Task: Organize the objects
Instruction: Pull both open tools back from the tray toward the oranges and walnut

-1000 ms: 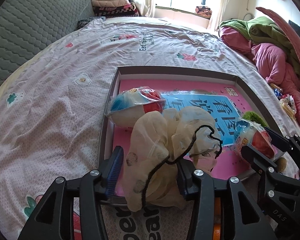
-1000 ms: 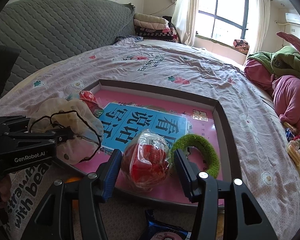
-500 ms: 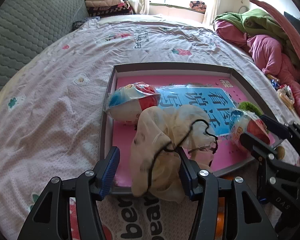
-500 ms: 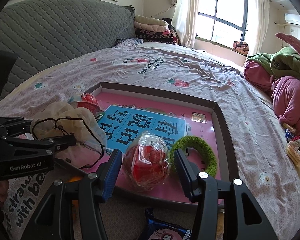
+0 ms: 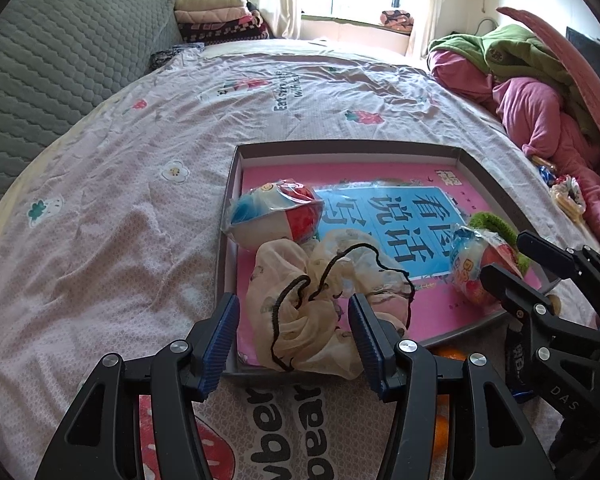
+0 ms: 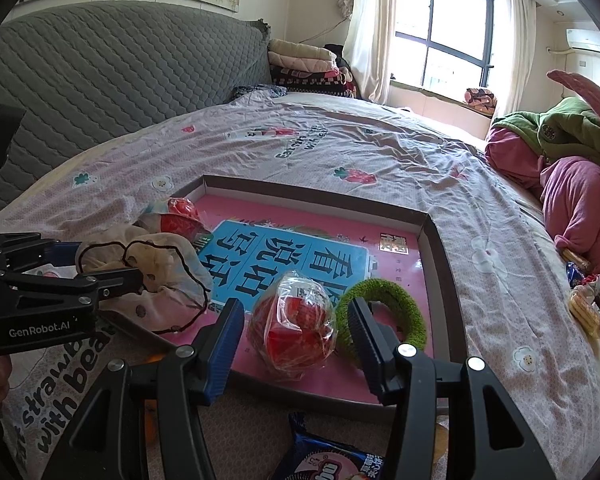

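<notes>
Left wrist view showed my left gripper (image 5: 294, 332) with its jaws spread wide, the cream drawstring pouch (image 5: 324, 304) lying loose between the blue pads (image 5: 220, 340) and touching neither that I could see. The pouch slumped over the near rim of the shallow tray (image 5: 340, 145), partly on the pink sheet inside it and partly on the bedspread (image 5: 120, 200) just ahead of my fingertips. Beyond the pouch, further from the claw, a wrapped red, white and blue ball (image 5: 276, 216) sat in the tray's near left corner. Off to the right of that claw, my right gripper (image 5: 508, 256) reached in beside a second wrapped ball (image 5: 470, 264). From the right wrist view, my right gripper (image 6: 296, 330) also stood open, its pads on either side of the wrapped red ball (image 6: 294, 334), which rested on the tray floor; I could not tell whether either pad touched the wrapping. A green fuzzy ring (image 6: 384, 312) lay just right of that ball, against my right finger. A blue snack packet (image 6: 332, 460) lay on the bedspread below the claw, outside the tray.
</notes>
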The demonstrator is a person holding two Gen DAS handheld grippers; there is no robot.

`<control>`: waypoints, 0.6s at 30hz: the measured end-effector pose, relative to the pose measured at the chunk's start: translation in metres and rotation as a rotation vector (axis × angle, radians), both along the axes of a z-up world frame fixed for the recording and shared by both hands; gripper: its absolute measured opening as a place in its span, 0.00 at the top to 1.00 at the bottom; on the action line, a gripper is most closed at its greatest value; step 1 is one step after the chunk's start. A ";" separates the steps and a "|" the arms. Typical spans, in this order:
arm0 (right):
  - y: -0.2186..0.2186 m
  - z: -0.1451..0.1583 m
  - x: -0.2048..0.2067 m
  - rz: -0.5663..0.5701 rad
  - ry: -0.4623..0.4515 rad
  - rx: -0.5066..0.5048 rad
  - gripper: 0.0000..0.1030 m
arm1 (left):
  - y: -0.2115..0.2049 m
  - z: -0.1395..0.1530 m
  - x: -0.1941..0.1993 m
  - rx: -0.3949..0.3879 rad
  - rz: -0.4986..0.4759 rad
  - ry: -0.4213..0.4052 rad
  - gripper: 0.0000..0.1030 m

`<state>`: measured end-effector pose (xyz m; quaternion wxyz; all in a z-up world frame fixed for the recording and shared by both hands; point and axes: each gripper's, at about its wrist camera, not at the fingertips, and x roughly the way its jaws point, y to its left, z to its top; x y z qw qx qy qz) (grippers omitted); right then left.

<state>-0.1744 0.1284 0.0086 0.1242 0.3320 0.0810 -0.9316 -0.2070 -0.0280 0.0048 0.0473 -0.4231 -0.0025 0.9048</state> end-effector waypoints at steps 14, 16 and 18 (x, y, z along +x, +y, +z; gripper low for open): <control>0.002 0.013 0.010 -0.004 0.055 -0.004 0.46 | -0.004 0.012 0.007 0.014 0.006 0.035 0.42; 0.003 0.014 0.011 -0.004 0.060 -0.010 0.46 | -0.004 0.014 0.009 0.011 0.007 0.043 0.42; 0.003 0.015 0.011 -0.005 0.062 -0.010 0.46 | -0.004 0.016 0.010 0.012 0.006 0.047 0.42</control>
